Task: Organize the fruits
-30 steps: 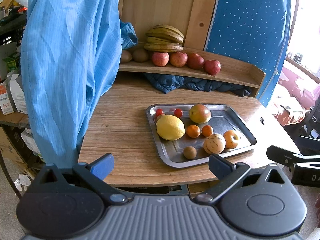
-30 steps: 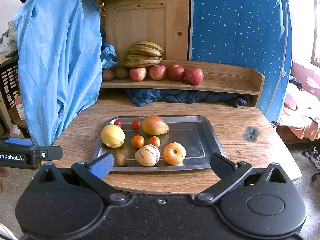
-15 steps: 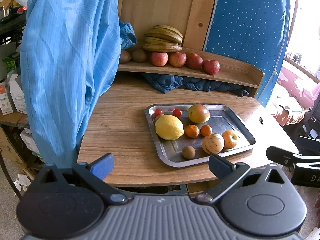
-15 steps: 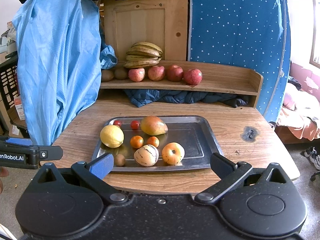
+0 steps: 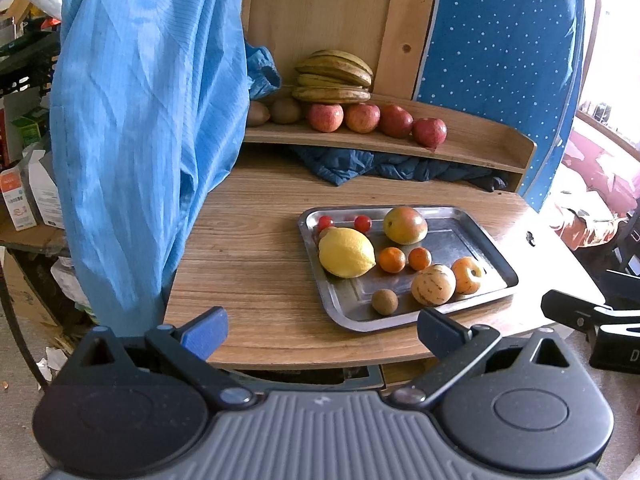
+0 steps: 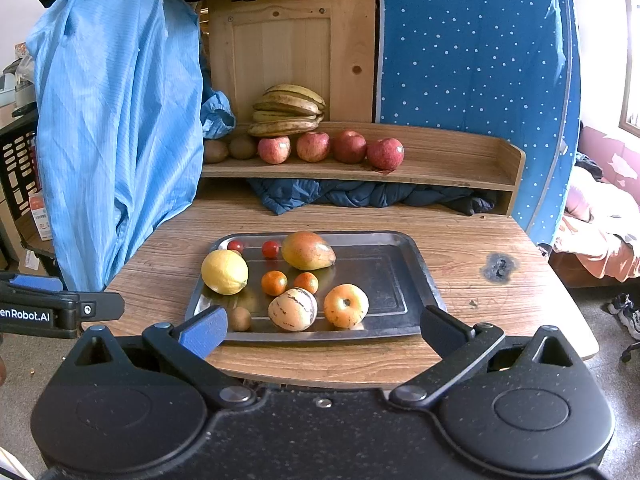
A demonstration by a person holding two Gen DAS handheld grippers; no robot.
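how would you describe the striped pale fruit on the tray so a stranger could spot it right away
Start at the metal tray on the wooden table. Along its near edge sit three fruits: a small brown kiwi, then the pale striped melon, then an orange-yellow persimmon. The melon is the cream-coloured round one in the middle, the only fruit with thin dark streaks.

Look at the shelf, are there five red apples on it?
No, only four red apples sit in a row on the wooden shelf, in front of the bananas.
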